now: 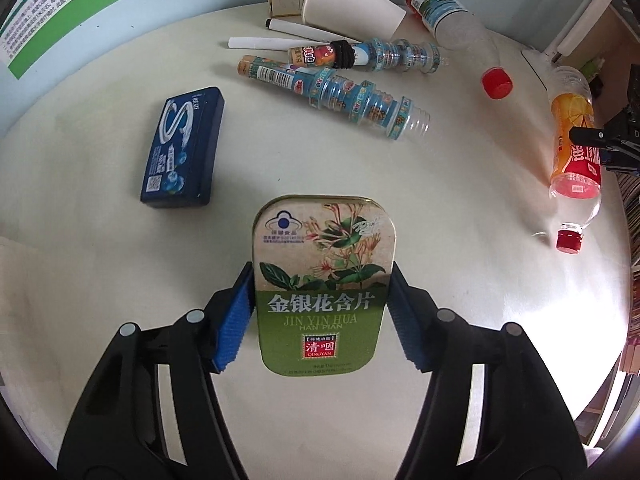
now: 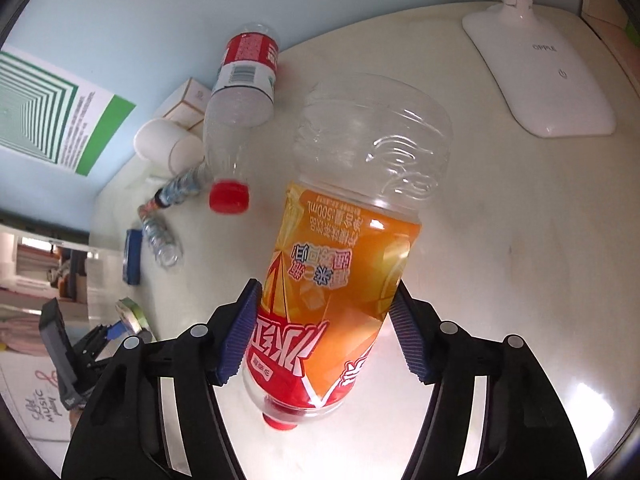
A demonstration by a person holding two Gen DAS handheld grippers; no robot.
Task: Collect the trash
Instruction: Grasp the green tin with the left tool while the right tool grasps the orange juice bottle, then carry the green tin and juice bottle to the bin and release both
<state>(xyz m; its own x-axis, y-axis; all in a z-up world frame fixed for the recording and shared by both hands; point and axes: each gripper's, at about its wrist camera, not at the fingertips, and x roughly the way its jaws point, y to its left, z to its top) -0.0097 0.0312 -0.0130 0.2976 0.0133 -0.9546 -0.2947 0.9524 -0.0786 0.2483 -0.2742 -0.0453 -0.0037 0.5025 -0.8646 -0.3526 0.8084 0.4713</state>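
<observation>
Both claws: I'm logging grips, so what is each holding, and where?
The left claw clamps the green lozenge tin by its long side edges. The right claw grips the orange-labelled bottle around its label, near the cap end.

Green tin (image 1: 323, 280), orange-labelled bottle (image 2: 344, 264) on table

On the table (image 1: 100, 280), the lozenge tin (image 1: 323, 280) sits between the pads of my left gripper (image 1: 322, 312). A flat box (image 1: 182, 148) lies to its left. Behind it lie nested cups (image 1: 352, 96), markers (image 1: 296, 30) and a paper cup (image 1: 352, 6). The orange-label bottle (image 2: 344, 276) lies between the pads of my right gripper (image 2: 324, 328), and the lamp base (image 2: 540, 76) stands behind it to the right.
</observation>
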